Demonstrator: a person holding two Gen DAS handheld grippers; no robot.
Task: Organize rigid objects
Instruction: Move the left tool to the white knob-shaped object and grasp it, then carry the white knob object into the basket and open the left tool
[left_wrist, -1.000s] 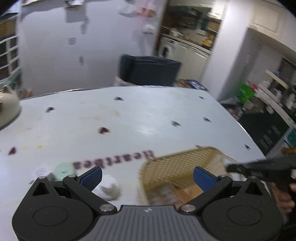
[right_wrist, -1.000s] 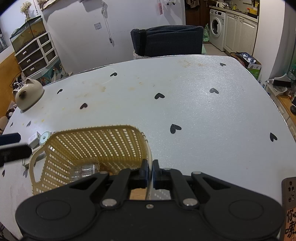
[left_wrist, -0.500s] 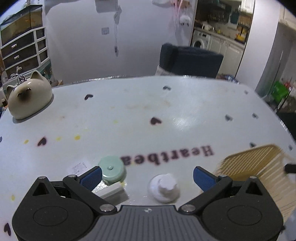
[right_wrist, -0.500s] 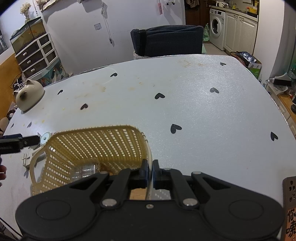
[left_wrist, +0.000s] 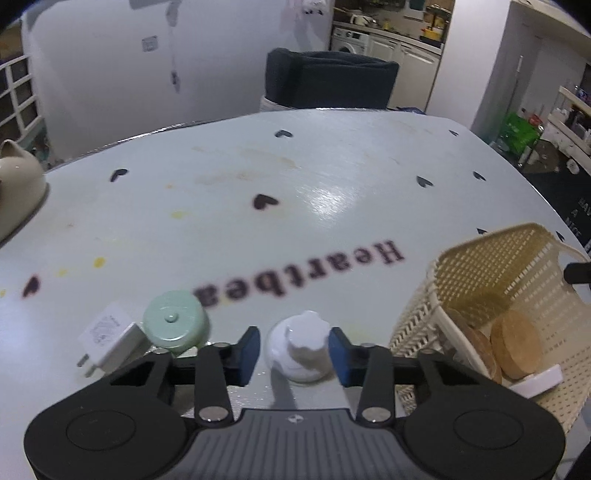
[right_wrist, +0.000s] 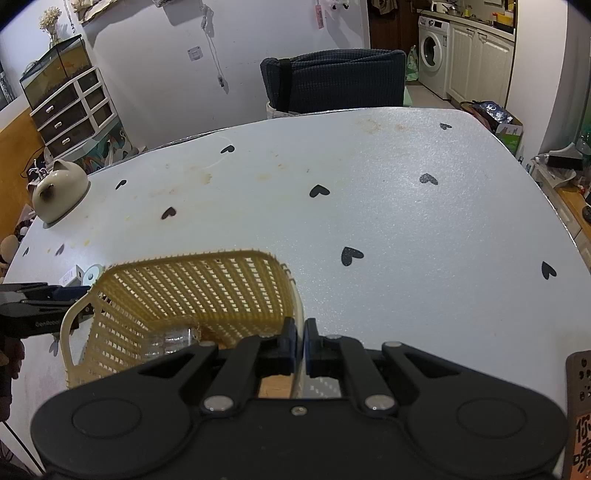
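Note:
In the left wrist view my left gripper (left_wrist: 293, 349) has its blue pads on either side of a small white knobbed object (left_wrist: 300, 347) on the table; the right pad touches it, the left pad stands close. A mint-green round lid (left_wrist: 173, 323) and a white charger plug (left_wrist: 109, 338) lie just left. The yellow lattice basket (left_wrist: 491, 280) stands at the right with round wooden discs (left_wrist: 515, 345) inside. In the right wrist view my right gripper (right_wrist: 299, 343) is shut on the basket's near rim (right_wrist: 297, 314); a clear ribbed item (right_wrist: 173, 341) lies inside.
A beige cat-shaped ceramic piece (right_wrist: 59, 192) sits at the table's far left edge. A dark chair (right_wrist: 334, 79) stands behind the white heart-patterned table (right_wrist: 369, 206). My left gripper also shows at the left edge of the right wrist view (right_wrist: 55, 295).
My left gripper has swung left away from the basket, come down around the white knobbed object, and its jaws have narrowed onto it. The right gripper has stayed shut on the basket rim.

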